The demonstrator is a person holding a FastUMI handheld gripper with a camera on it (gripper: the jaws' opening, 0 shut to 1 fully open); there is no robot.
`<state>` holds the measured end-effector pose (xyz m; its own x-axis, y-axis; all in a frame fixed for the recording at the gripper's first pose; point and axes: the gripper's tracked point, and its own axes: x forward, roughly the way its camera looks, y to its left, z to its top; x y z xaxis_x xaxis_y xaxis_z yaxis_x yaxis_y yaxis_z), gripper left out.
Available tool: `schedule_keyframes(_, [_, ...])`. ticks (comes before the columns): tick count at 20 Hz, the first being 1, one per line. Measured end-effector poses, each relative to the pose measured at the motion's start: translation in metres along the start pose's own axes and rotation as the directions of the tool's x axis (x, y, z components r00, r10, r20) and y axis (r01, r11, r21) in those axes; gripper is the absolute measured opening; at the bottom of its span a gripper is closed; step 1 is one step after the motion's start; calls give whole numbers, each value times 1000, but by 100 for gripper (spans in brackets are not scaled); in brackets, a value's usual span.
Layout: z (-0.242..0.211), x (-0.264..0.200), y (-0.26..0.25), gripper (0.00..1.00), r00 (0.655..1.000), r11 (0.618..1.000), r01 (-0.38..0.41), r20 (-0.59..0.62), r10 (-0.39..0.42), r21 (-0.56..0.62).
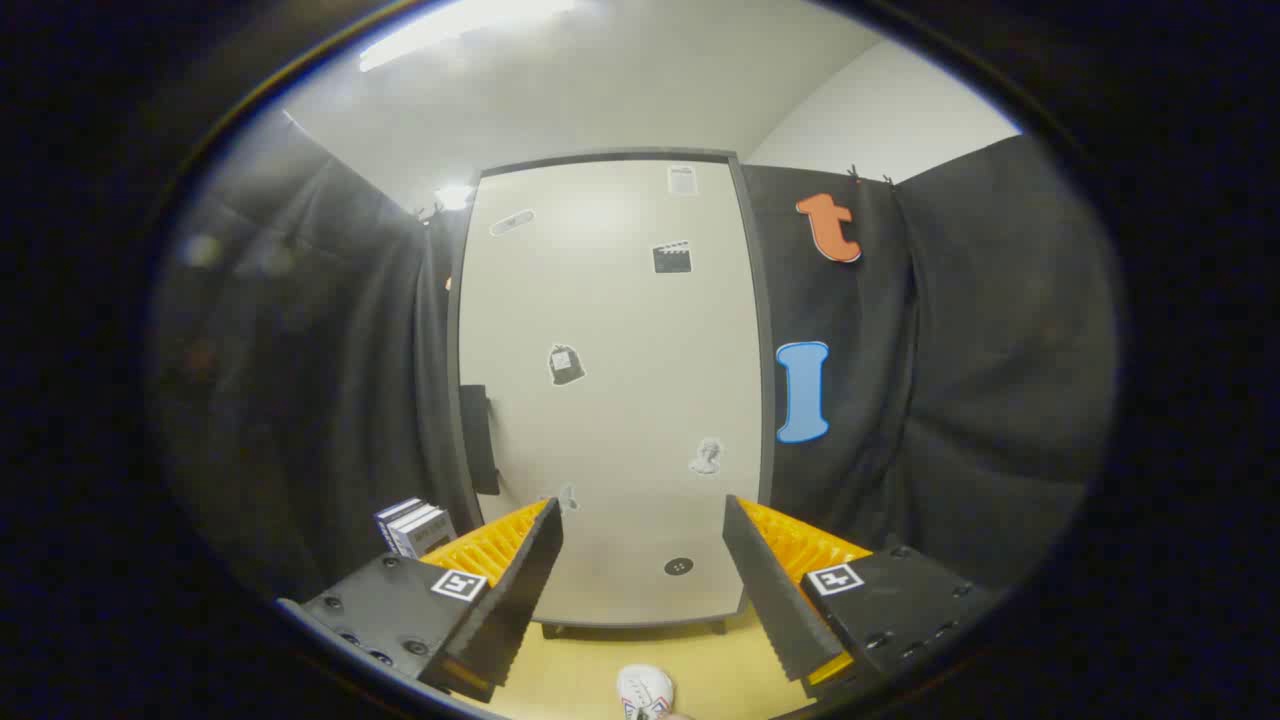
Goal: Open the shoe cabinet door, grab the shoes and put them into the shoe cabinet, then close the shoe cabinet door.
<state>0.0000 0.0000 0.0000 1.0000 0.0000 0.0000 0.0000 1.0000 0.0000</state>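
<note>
I find my tool (pixel 640 560) spread wide, gripping nothing, facing the closed shoe cabinet door (pixel 610 400), a shoe (pixel 645 690) on the floor between its fingers.

No readable text or labels

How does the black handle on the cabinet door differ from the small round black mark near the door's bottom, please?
The handle is a tall, narrow bar at the cabinet door's left edge, at mid-height; the round mark is small and sits low, beyond the gap between the open tool's fingers. The handle juts out from the door; the mark looks flat. Both are black on the pale, closed door.
</note>
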Motion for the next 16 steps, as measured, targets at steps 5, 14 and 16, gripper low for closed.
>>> schedule_keyframes(5, [-1, -1, 6, 100, 1000, 1000, -13, 5, 13, -7])
schedule_keyframes(14, [-3, 1, 17, 100, 998, 998, -58, 3, 58, -7])
schedule_keyframes(16, [-4, 2, 17, 100, 998, 998, -63, 2, 63, -10])
